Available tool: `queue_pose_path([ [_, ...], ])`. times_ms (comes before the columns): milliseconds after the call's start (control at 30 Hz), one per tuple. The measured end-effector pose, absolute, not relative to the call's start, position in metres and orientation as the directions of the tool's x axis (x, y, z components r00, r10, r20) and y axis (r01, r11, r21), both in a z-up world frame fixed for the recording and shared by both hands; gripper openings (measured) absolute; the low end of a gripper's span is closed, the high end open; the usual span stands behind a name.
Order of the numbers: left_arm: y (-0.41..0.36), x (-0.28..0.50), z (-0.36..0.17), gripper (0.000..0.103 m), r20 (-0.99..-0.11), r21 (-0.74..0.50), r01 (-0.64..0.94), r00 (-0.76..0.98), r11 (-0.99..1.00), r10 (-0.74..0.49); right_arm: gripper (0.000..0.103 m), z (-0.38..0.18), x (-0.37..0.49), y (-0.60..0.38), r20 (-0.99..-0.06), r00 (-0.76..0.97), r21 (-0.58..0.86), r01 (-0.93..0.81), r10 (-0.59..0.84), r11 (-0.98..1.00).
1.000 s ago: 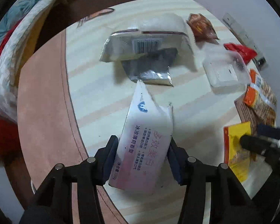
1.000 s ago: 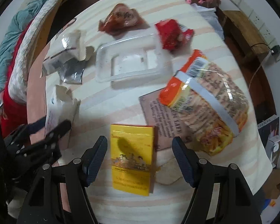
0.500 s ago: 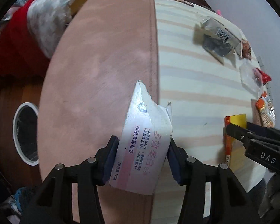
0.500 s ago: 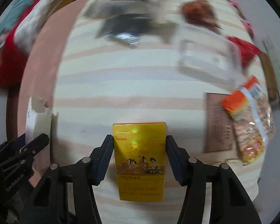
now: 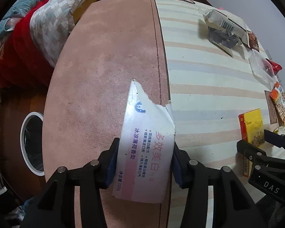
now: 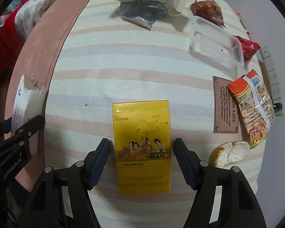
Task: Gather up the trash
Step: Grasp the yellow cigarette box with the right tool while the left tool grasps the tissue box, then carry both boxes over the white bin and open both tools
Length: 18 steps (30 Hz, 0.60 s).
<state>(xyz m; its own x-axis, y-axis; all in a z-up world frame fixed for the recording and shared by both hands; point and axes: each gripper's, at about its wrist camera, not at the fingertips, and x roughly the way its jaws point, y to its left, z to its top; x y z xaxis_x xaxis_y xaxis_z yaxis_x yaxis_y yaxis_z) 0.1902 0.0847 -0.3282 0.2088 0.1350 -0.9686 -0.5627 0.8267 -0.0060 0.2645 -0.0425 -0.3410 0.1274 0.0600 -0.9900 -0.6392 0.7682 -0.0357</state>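
Observation:
My left gripper (image 5: 144, 163) is shut on a torn white toothpaste box (image 5: 146, 142) and holds it over the pink edge of the table; the box also shows in the right wrist view (image 6: 26, 98). My right gripper (image 6: 141, 161) is open, its fingers on either side of a yellow cigarette pack (image 6: 142, 144) that lies flat on the striped cloth. A small gap shows between each finger and the pack. The pack also shows in the left wrist view (image 5: 251, 125). A white-rimmed bin (image 5: 31, 144) stands on the floor at the left.
More trash lies on the striped tablecloth (image 6: 123, 66): a silver wrapper (image 6: 144, 1), a clear plastic tray (image 6: 214, 43), brown (image 6: 209, 9) and red (image 6: 247, 47) wrappers, an orange snack bag (image 6: 252, 104), a peel (image 6: 229, 152). A bed (image 5: 38, 22) is at the left.
My left gripper has carried the toothpaste box from over the cloth to the table's pink left edge. My right gripper has moved in around the yellow pack and its fingers have narrowed.

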Motion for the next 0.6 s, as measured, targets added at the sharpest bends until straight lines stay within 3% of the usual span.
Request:
queue_pose_path([
  [100,0.074,0.178,-0.321,0.044,-0.964,-0.002,-0.575,0.219,0.818,0.152,0.058,-0.337,0.253,-0.049,-0.987,0.141,-0.025,-0.634,0.083,0.773],
  [267,0.077,0.149,-0.287,0.044,-0.939,-0.023,-0.593,0.29,0.805,0.187,0.058,-0.318,0.238,-0.067,-0.98,0.131,0.037,-0.619,0.15,0.784],
  [600,0.115,0.072,-0.188,0.044,-0.833,-0.051,-0.663,0.441,0.747,0.334,0.058,-0.222,0.186,-0.033,-0.916,0.157,0.161,-0.699,0.369,0.697],
])
